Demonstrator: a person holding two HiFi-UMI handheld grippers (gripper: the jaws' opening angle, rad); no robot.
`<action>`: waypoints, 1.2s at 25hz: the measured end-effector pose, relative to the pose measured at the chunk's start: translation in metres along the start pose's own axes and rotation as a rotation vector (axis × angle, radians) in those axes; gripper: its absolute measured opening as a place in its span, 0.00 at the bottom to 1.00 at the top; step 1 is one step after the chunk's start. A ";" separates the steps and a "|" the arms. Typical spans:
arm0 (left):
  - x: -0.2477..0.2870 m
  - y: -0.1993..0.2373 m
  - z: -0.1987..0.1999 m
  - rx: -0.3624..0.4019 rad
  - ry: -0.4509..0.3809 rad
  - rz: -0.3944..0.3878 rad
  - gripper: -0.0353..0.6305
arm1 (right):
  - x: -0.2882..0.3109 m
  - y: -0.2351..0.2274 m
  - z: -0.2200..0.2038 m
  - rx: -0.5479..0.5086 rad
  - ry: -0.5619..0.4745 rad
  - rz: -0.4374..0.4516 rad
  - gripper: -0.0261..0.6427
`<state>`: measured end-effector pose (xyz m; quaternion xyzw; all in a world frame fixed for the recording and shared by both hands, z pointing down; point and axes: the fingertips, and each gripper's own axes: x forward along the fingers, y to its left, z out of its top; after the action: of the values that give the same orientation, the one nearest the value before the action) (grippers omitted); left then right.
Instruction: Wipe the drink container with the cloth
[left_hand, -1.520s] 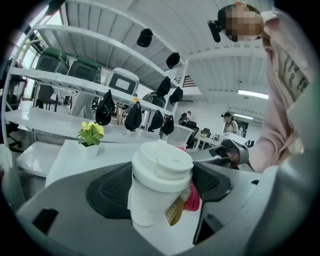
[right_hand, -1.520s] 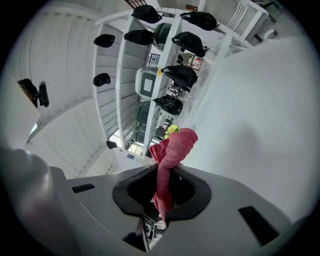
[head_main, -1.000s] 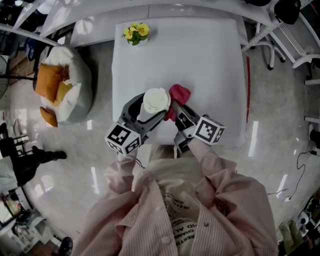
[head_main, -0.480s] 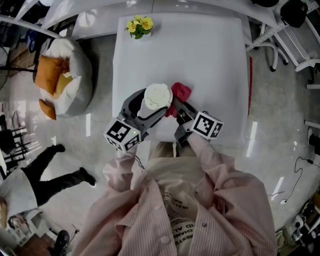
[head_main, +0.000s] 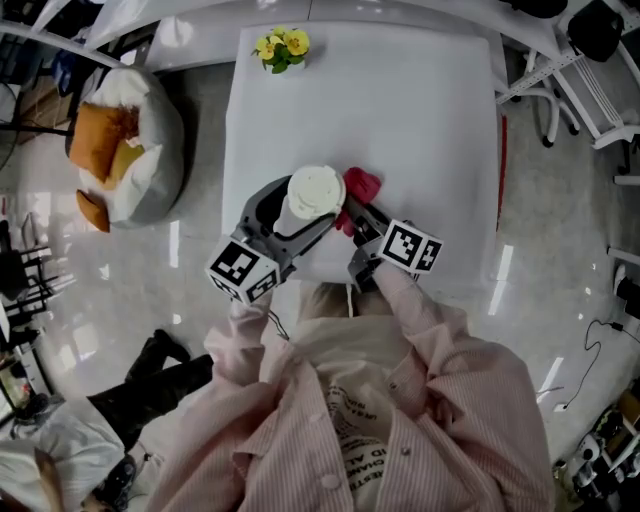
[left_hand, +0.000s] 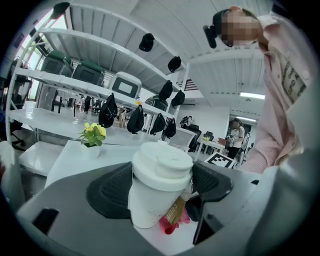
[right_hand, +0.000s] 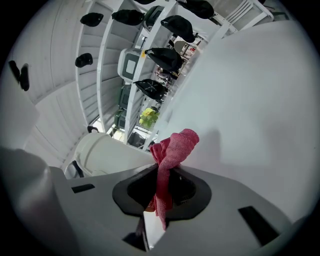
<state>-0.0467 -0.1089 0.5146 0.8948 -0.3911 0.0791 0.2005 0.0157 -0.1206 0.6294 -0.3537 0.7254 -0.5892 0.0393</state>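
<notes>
A white paper coffee cup (head_main: 310, 198) with a white lid (left_hand: 162, 162) and a brown sleeve label is held upright above the white table (head_main: 400, 110). My left gripper (head_main: 300, 215) is shut on the cup, its black pads on either side of it. My right gripper (head_main: 352, 214) is shut on a red cloth (head_main: 360, 187), which bunches out past the jaws (right_hand: 172, 150) and sits against the cup's right side. In the left gripper view the cloth (left_hand: 172, 224) shows low behind the cup. The cup (right_hand: 107, 152) appears just left of the cloth in the right gripper view.
A small pot of yellow flowers (head_main: 281, 45) stands at the table's far left corner. A beanbag with orange cushions (head_main: 125, 150) lies on the floor to the left. A person's dark legs (head_main: 150, 385) are at lower left. White shelving stands behind the table.
The cup and both grippers have barely shifted. The person on the floor at left has moved down and toward the lower left of the head view.
</notes>
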 end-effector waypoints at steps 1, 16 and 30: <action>0.000 0.000 0.000 -0.001 -0.002 0.001 0.60 | 0.001 -0.002 0.000 -0.004 0.007 -0.005 0.10; 0.003 0.001 -0.002 -0.010 -0.015 -0.004 0.60 | -0.006 0.000 0.017 -0.204 0.109 -0.017 0.10; 0.001 0.002 -0.009 -0.014 0.027 -0.022 0.60 | 0.008 0.088 0.082 -0.683 0.395 0.178 0.10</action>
<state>-0.0474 -0.1068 0.5237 0.8964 -0.3791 0.0860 0.2129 0.0076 -0.1884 0.5298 -0.1622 0.9008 -0.3653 -0.1696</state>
